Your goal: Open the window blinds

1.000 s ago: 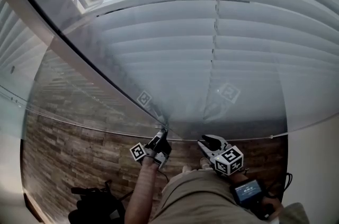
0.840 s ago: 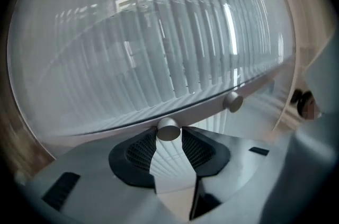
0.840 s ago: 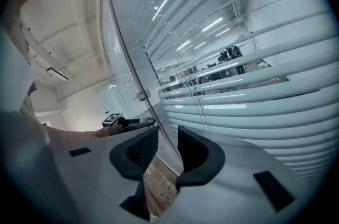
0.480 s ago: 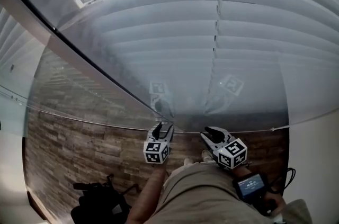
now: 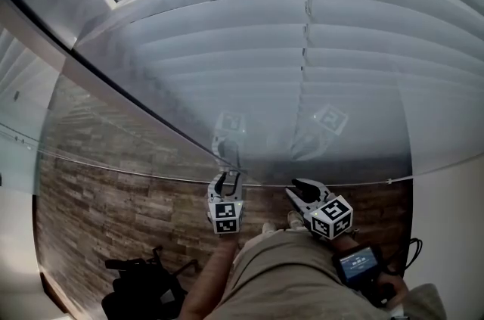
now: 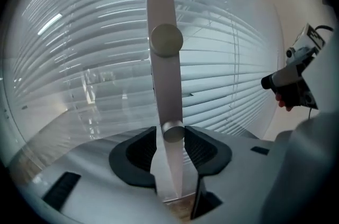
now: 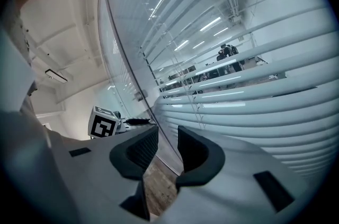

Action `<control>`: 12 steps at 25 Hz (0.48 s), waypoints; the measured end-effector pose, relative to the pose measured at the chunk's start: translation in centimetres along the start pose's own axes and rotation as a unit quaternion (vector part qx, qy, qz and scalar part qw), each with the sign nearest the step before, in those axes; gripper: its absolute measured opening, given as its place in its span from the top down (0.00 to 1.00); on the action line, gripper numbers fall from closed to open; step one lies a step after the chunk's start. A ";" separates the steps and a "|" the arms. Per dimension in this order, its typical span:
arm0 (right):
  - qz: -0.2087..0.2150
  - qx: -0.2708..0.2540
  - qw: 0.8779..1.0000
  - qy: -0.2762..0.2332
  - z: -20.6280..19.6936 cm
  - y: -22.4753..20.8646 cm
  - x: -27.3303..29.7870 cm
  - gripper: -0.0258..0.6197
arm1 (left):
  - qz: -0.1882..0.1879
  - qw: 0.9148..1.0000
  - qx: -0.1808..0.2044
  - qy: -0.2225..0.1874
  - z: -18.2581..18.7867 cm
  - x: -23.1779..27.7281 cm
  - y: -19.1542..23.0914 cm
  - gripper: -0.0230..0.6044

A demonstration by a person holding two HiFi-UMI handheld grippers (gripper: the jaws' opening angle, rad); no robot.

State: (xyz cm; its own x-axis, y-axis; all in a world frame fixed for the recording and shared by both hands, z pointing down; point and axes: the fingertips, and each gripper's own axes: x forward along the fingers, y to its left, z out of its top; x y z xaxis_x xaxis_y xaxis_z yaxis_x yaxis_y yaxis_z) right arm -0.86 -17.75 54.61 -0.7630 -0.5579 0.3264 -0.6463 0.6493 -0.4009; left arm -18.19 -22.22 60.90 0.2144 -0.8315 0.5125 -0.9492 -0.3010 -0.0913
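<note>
White slatted blinds (image 5: 340, 46) hang behind a glass wall, their slats nearly flat. A grey metal post (image 6: 161, 6) runs up the glass and carries two round knobs. The lower knob (image 6: 173, 133) sits between the jaws of my left gripper (image 6: 170, 135), which have just been closing; a thin gap still shows on its left side. In the head view the left gripper (image 5: 227, 176) stands upright against the post (image 5: 128, 95). My right gripper (image 5: 299, 190) hovers to its right, open and holding nothing (image 7: 164, 143).
Wood-look floor (image 5: 113, 212) lies below the glass, with a black object (image 5: 136, 288) on it at lower left. A white wall (image 5: 454, 235) closes the right side. A small screen (image 5: 355, 265) sits by the right hand.
The left gripper has rolled from lying on its side to upright, and its marker cube now faces the camera. The right gripper has stayed put.
</note>
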 end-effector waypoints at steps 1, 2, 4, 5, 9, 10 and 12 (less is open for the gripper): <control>0.001 0.001 1.000 0.000 0.0 0.0 0.0 0.77 | 0.000 1.000 -0.002 0.001 0.0 0.0 -0.2 0.69; 0.001 0.001 1.000 0.000 0.0 0.0 0.0 0.77 | 0.000 1.000 -0.006 0.002 0.0 0.0 -0.3 0.73; 0.001 0.002 1.000 -0.001 0.1 0.0 -0.1 0.77 | 0.003 1.000 -0.017 0.004 0.0 0.0 -0.4 0.74; 0.001 0.002 1.000 -0.001 0.1 0.0 -0.1 0.77 | 0.003 1.000 -0.023 0.006 0.1 0.0 -0.4 0.74; 0.001 0.003 1.000 -0.002 0.0 -0.2 -0.2 0.77 | -0.003 0.999 -0.054 0.008 0.1 0.1 -0.4 0.75; 0.001 0.003 1.000 -0.003 0.0 -0.2 -0.2 0.77 | -0.006 0.998 -0.066 0.007 0.0 0.1 -0.4 0.75; 0.000 0.002 1.000 -0.004 0.0 -0.3 -0.3 0.77 | -0.015 0.995 -0.097 0.005 0.0 0.0 -0.4 0.75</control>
State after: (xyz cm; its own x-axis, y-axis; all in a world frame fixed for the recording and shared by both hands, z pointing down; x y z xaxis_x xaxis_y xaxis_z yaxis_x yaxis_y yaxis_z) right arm -0.49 -17.77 54.60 -0.7633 -0.5612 0.3202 -0.6458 0.6472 -0.4051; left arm -17.85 -22.10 60.95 0.2412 -0.8183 0.5218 -0.9694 -0.2285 0.0897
